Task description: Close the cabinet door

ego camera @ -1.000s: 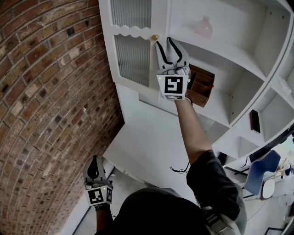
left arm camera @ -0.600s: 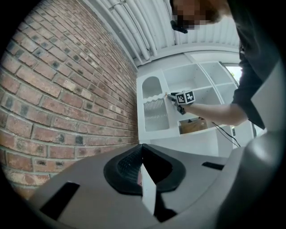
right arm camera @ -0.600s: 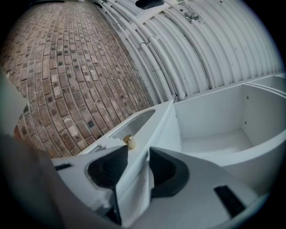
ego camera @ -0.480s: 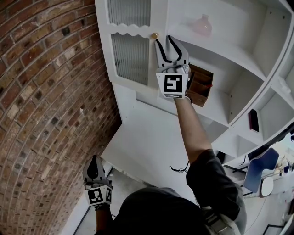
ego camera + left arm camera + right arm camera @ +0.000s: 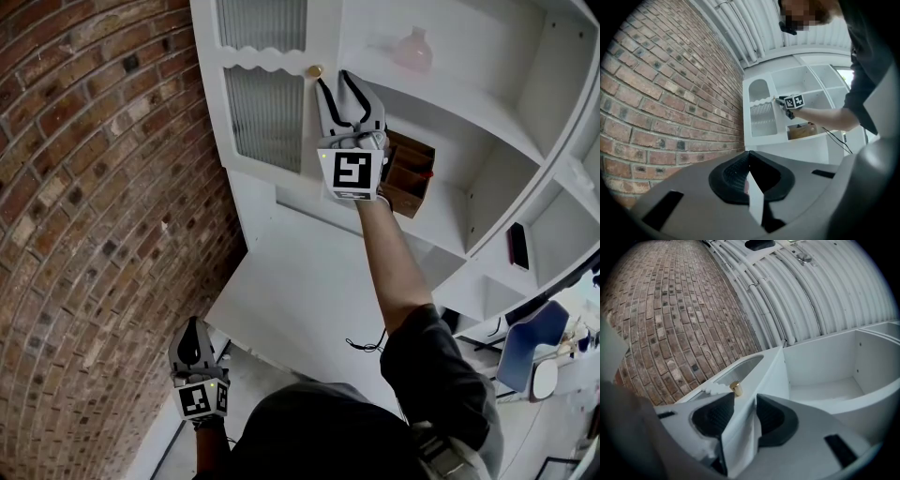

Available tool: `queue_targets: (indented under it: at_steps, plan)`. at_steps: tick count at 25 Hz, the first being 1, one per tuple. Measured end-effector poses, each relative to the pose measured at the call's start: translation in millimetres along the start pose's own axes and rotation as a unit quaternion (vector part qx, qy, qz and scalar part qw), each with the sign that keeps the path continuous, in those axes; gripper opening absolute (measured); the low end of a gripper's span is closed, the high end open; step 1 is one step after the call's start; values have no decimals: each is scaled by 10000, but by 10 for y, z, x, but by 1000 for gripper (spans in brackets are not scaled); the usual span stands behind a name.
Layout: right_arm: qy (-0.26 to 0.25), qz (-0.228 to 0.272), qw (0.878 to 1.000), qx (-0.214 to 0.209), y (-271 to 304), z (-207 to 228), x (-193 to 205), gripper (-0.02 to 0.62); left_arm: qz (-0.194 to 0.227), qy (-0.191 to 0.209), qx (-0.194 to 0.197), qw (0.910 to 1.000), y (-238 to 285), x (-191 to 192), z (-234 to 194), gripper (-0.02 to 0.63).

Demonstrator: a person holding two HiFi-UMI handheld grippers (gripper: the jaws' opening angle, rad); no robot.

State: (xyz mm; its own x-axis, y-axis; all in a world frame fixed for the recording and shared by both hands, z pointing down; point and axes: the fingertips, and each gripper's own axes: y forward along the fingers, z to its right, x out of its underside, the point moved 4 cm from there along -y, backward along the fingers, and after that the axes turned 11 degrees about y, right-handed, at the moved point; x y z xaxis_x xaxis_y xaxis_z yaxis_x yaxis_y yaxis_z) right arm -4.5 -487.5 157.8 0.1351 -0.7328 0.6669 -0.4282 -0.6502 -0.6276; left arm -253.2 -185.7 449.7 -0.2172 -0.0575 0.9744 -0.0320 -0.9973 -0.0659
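Note:
The white cabinet door (image 5: pixel 267 108) with ribbed glass panels stands open, hinged at the left by the brick wall. Its small gold knob (image 5: pixel 316 71) is near the free edge. My right gripper (image 5: pixel 334 82) is raised on an outstretched arm and shut on that free edge just below the knob. In the right gripper view the door edge (image 5: pixel 754 376) runs between the black pads of the right gripper (image 5: pixel 744 399), with the knob (image 5: pixel 736 388) just beyond. My left gripper (image 5: pixel 194 328) hangs low by the wall, shut and holding nothing. The left gripper view shows the left gripper (image 5: pixel 752 168) with the cabinet door (image 5: pixel 763 117) far off.
A brick wall (image 5: pixel 94 187) rises at the left, close to the door's hinge side. The open shelves hold a pink vase (image 5: pixel 414 54), a wooden box (image 5: pixel 408 173) and a dark flat item (image 5: pixel 520 247). A blue chair (image 5: pixel 530 352) stands at the lower right.

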Motion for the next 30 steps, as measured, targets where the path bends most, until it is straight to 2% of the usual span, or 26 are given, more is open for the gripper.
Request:
queue_targets:
  at_steps: [3,7,10,13,23,30]
  plan:
    - [-20,7,10000,-2,0,-2,-3,149,164,43,-5,9999,8,15,-14,2]
    - [-23,13,10000,0,2,-2,0,149,167,29,-22,9999,17,-5,-10,2]
    - [-50,18,10000,2,3,-3,0,149,16,10,-10,10000,9,-11,5,2]
    - [-71,17,10000,11,2,-2,-4,149,130,-7,2,9999,-1,26,1,2]
    - [201,-21,9998,17,-58,32,-83,139,210,163,52,9996,54,-106,-4,2]
    - [405,13,9992,-35,-243,36,-214,106,700,327,130,9969,224,-329,-27,2]
